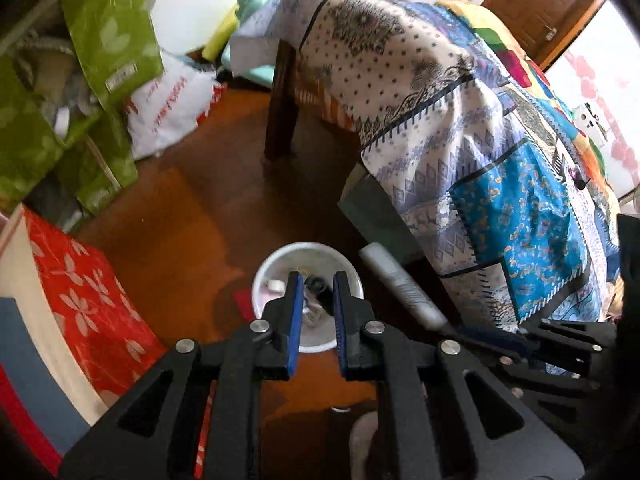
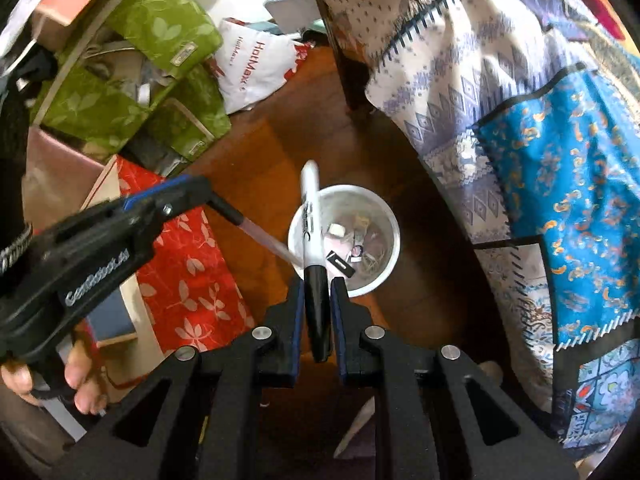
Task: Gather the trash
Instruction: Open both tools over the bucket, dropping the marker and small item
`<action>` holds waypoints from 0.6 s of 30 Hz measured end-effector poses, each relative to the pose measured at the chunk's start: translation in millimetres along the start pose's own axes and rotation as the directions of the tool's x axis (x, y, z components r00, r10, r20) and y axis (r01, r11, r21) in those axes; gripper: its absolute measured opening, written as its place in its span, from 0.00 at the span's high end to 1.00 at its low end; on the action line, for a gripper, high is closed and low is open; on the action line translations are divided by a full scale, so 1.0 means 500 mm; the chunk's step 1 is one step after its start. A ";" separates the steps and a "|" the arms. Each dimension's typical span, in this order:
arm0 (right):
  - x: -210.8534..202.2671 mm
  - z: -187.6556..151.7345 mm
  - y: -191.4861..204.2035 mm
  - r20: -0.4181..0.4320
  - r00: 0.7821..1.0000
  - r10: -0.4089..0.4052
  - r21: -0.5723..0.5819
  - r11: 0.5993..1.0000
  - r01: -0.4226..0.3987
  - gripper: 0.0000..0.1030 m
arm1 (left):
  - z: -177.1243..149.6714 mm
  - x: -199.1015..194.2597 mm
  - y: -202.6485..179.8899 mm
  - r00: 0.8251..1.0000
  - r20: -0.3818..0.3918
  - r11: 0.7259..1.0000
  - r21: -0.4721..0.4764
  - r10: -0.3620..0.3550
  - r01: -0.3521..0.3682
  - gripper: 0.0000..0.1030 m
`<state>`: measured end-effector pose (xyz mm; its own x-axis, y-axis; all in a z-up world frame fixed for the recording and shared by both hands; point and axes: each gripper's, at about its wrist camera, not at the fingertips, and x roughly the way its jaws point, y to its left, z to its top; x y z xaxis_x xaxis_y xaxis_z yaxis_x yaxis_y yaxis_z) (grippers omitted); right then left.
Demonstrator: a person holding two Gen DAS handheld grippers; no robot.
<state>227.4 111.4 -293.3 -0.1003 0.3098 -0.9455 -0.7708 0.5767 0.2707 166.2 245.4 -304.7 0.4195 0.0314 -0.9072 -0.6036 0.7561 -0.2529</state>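
From my left wrist view, the left gripper (image 1: 316,280) has its jaws narrow; I see something dark between the pads but cannot make it out. It hangs over the white bin (image 1: 308,300), which sits on the wooden floor (image 1: 192,220). A patterned cloth (image 1: 460,140) drapes at 2 o'clock, green bags (image 1: 108,40) crowd 10 o'clock, a red floral box (image 1: 92,304) at 8.

From my right wrist view, the right gripper (image 2: 316,280) pinches a black-and-white marker (image 2: 314,264) upright over the bin's near rim; scraps lie inside. The left gripper at 9 o'clock holds a thin pen (image 2: 256,228) pointing into the bin
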 end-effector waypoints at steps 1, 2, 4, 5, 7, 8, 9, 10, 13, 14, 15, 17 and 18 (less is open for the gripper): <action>0.008 0.007 -0.006 -0.009 1.000 -0.006 0.012 1.000 0.007 0.79 | 0.003 0.005 0.001 1.000 -0.010 1.000 -0.006 -0.004 0.004 0.88; 0.012 0.013 -0.008 -0.014 1.000 -0.011 0.020 1.000 0.011 0.70 | 0.003 0.010 0.002 1.000 -0.018 1.000 -0.010 -0.004 0.004 0.88; 0.015 0.019 -0.019 -0.011 1.000 -0.020 0.035 0.999 0.020 0.64 | 0.003 0.019 0.003 0.999 -0.036 1.000 -0.008 0.003 -0.004 0.88; 0.011 0.023 -0.021 -0.009 1.000 -0.020 0.037 0.999 0.021 0.64 | 0.002 0.022 0.001 0.999 -0.043 1.000 -0.005 0.005 -0.005 0.87; 0.004 0.023 -0.024 -0.002 1.000 -0.022 0.035 0.999 0.022 0.64 | -0.003 0.025 -0.001 0.998 -0.060 1.000 0.005 0.008 -0.008 0.87; -0.001 0.023 -0.025 0.002 1.000 -0.024 0.034 0.999 0.023 0.64 | -0.005 0.023 -0.002 0.998 -0.064 1.000 0.009 0.010 -0.010 0.87; -0.006 0.024 -0.028 0.009 1.000 -0.027 0.033 0.999 0.027 0.64 | -0.006 0.021 -0.005 0.998 -0.063 1.000 0.015 0.012 -0.011 0.87; -0.014 0.022 -0.029 0.016 0.999 -0.028 0.034 0.999 0.028 0.64 | -0.007 0.017 -0.007 0.998 -0.061 1.000 0.021 0.014 -0.012 0.87; -0.035 0.017 -0.040 0.040 0.999 -0.027 0.039 0.999 0.025 0.64 | -0.010 -0.006 -0.018 0.999 -0.039 0.999 0.039 0.021 -0.020 0.87; -0.045 0.014 -0.042 0.052 0.998 -0.029 0.040 0.999 0.027 0.64 | -0.011 -0.017 -0.025 0.999 -0.028 0.999 0.046 0.022 -0.020 0.87; -0.054 0.010 -0.043 0.062 0.998 -0.031 0.042 0.999 0.029 0.64 | -0.011 -0.027 -0.030 1.000 -0.016 0.998 0.052 0.020 -0.019 0.87; -0.077 0.004 -0.046 0.088 0.995 -0.038 0.041 0.999 0.035 0.64 | -0.009 -0.047 -0.043 1.000 0.006 0.998 0.065 0.020 -0.020 0.87; -0.089 0.000 -0.046 0.102 0.994 -0.041 0.040 0.998 0.037 0.64 | -0.008 -0.061 -0.050 1.000 0.020 0.997 0.072 0.018 -0.020 0.87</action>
<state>249.8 84.3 -257.4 -0.0037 0.3616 -0.9323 -0.7480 0.6178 0.2425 165.6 222.6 -271.9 0.4220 0.0585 -0.9047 -0.5613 0.8005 -0.2100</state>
